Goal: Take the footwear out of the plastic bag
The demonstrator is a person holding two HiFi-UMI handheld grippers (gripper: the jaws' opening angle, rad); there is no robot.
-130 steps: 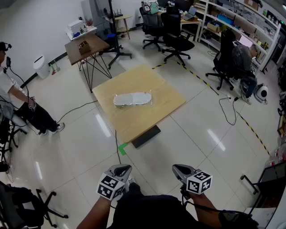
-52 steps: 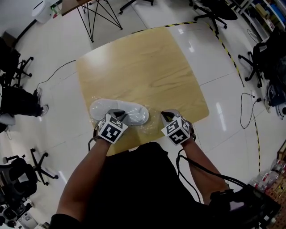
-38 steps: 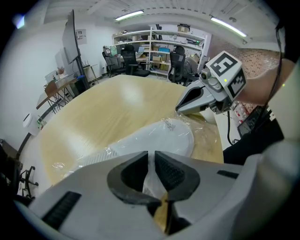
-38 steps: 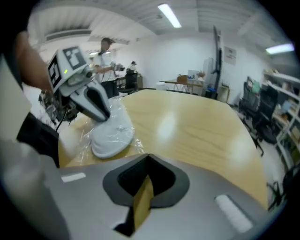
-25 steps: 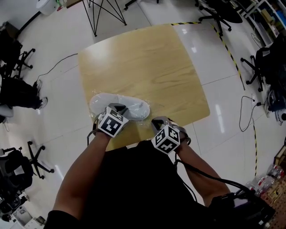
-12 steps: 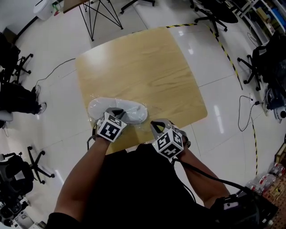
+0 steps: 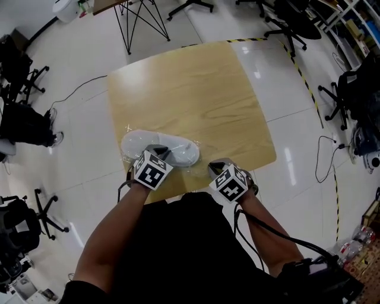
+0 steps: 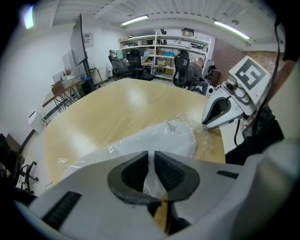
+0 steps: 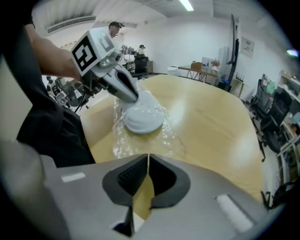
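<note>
A white shoe [image 7: 184, 153] lies inside a clear plastic bag [image 7: 200, 170] near the front edge of the wooden table [image 7: 190, 89]. My left gripper [image 7: 161, 152] sits over the middle of the shoe, shut with a fold of the bag's film pinched between its pads [image 8: 151, 161]. My right gripper [image 7: 215, 165] is shut at the crinkled loose end of the bag [image 9: 140, 140]. Its tip [image 8: 205, 123] touches the film there, and no film shows between its pads [image 9: 148, 164]. From the right gripper view, the shoe's rounded end [image 9: 143, 115] lies just beyond the left gripper [image 9: 133, 97].
Office chairs [image 7: 285, 12] stand past the table's far right, and a black-legged table [image 7: 142, 18] stands beyond it. More chairs [image 7: 24, 214] are on the left. A cable [image 7: 323, 160] and a yellow-black tape line [image 7: 306, 77] run over the white floor.
My right gripper, drawn back toward my body a second ago, has moved forward and right to the bag's loose end. The left gripper has stayed on the bag.
</note>
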